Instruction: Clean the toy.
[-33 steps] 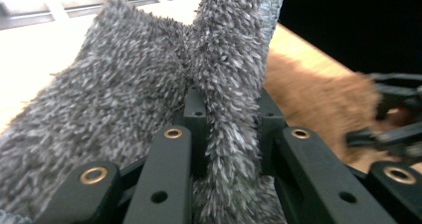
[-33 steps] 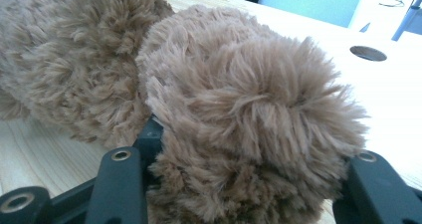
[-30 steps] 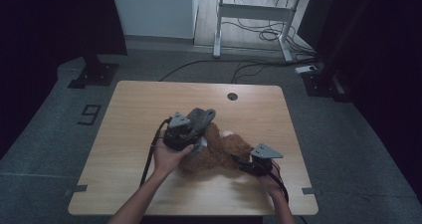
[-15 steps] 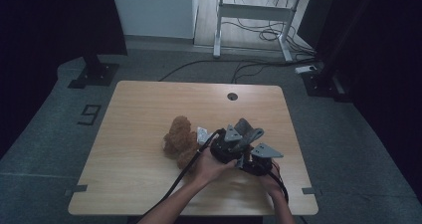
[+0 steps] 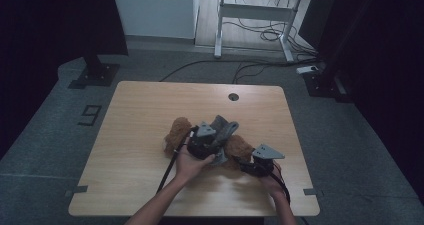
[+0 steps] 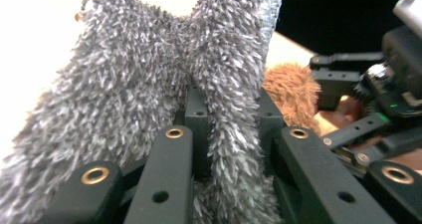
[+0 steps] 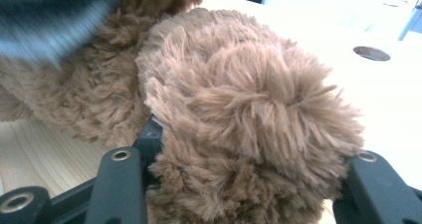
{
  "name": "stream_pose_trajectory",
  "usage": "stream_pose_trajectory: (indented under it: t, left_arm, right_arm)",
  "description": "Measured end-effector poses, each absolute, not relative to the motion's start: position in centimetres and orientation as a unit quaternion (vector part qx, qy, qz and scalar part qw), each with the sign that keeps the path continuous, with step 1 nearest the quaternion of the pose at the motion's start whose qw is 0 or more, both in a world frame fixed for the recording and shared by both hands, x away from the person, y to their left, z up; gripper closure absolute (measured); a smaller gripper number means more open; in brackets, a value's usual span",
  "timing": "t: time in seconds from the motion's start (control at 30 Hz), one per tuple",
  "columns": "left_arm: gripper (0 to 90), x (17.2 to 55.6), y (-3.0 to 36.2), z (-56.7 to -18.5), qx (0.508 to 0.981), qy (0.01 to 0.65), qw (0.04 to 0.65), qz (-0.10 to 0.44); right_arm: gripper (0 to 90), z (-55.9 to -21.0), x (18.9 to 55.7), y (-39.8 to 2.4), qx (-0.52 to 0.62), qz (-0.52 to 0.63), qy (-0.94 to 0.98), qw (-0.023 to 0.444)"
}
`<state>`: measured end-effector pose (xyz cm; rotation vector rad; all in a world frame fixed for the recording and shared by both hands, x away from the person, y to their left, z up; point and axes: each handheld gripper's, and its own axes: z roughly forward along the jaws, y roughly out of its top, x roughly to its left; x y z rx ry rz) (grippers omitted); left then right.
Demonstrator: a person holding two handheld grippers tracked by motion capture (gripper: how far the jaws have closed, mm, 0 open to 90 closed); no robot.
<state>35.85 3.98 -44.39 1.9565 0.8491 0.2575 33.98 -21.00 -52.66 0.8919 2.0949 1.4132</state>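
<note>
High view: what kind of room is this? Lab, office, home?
Probably a lab or recording studio. A lone wooden table stands on grey carpet with dark curtains at both sides, loose cables run under a height-adjustable desk frame behind, and tape marks are on the floor.

A lab: bare wooden table (image 5: 150,115), grey carpet, floor cables (image 5: 260,35).

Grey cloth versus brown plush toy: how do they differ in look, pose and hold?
The grey cloth is a thin, shaggy sheet; the brown plush toy is thick and rounded. The grey cloth is lifted above the table in the left gripper; the brown plush toy lies on it, one end clamped by the right gripper. Both are soft, fuzzy and gripped.
</note>
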Motion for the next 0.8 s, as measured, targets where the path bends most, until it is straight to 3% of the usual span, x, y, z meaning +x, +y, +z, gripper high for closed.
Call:
stream_pose_trajectory:
  t: [0.27, 0.57, 0.8]
  left_arm:
    - [75.6, 35.5, 9.2, -44.2, 0.782, 0.376, 0.475, 0.146]
    - [75.6, 36.7, 14.7, -46.0, 0.755, 0.432, 0.474, 0.137]
    - [75.4, 36.9, 18.0, -46.9, 0.749, 0.463, 0.446, 0.161]
  right_arm:
    - [44.3, -52.6, 34.0, -21.0, 0.329, 0.513, 0.760, 0.227]
    - [44.3, -52.6, 34.1, -20.9, 0.330, 0.514, 0.758, 0.228]
    - [44.3, -52.6, 34.2, -20.7, 0.336, 0.514, 0.755, 0.231]
